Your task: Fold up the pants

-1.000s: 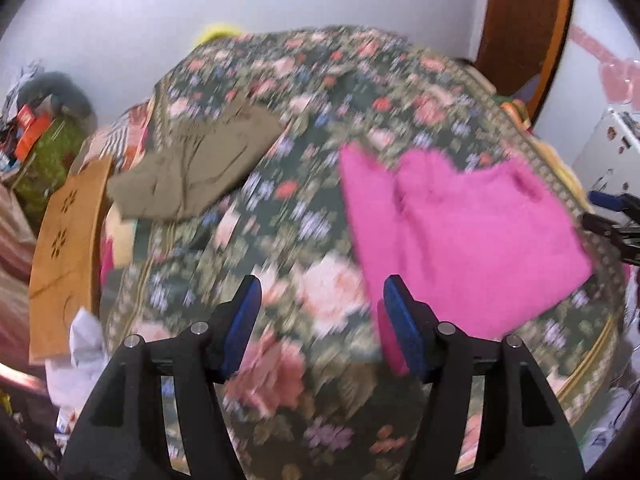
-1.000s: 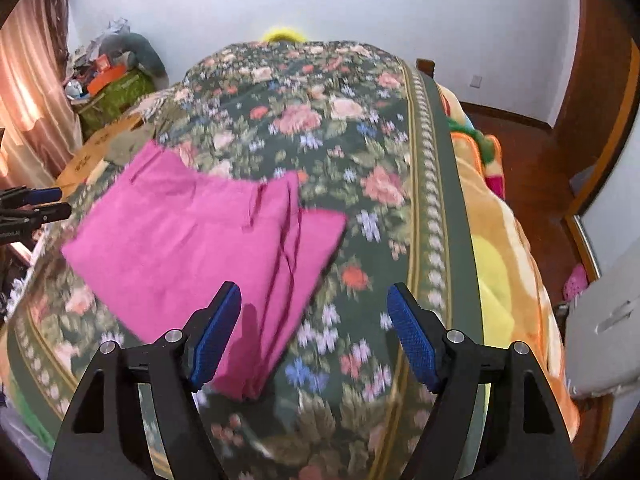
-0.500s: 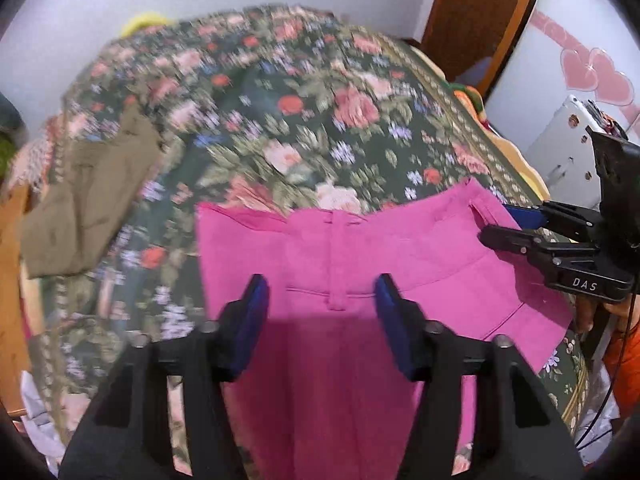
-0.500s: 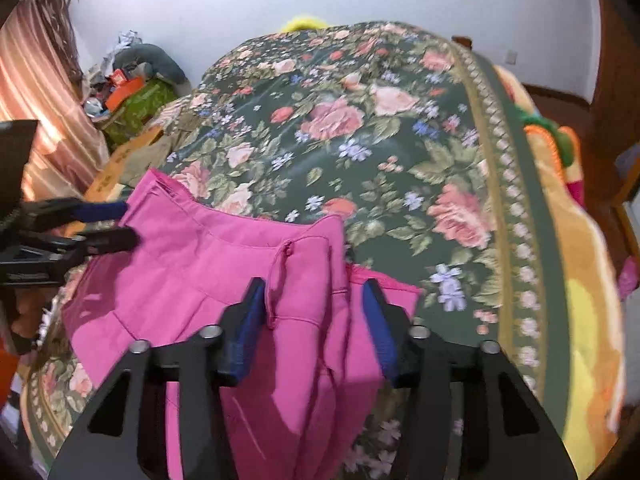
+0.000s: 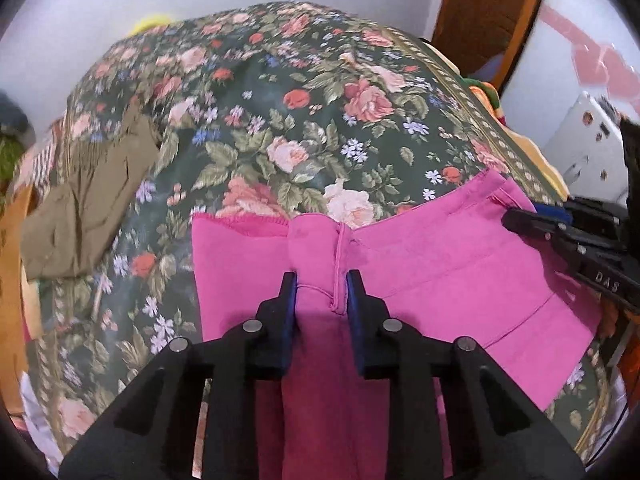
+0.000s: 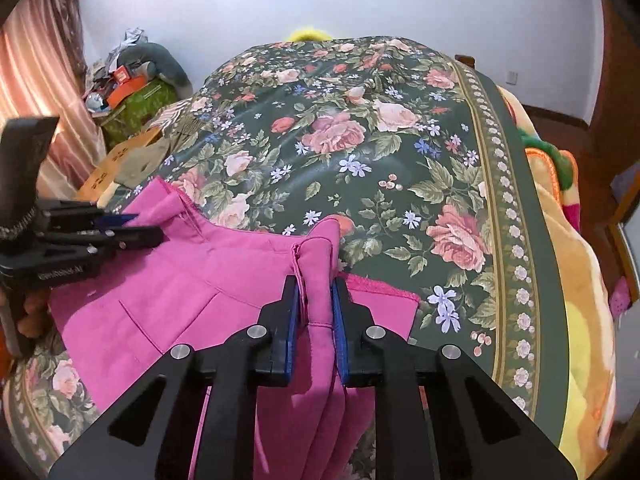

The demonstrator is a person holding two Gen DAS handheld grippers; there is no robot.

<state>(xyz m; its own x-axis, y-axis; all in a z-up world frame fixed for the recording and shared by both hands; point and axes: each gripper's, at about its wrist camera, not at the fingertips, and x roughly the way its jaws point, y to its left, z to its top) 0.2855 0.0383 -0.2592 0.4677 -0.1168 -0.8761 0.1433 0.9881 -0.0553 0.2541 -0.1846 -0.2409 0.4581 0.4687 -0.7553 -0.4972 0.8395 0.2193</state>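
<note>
Pink pants at the bed's near edge, waistband pinched tight in both the left gripper and the right gripper.

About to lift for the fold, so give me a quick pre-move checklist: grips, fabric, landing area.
1. Left gripper shut on the pink pants: ok.
2. Right gripper shut on the pants: ok.
3. Each grip catches every layer: cannot tell.
4. Fabric flat: not ok, it is bunched between the pads and a hem edge sticks out sideways.
5. Olive garment apart from the pants: ok.
6. Open floral bedspread ahead for laying down: ok.
</note>
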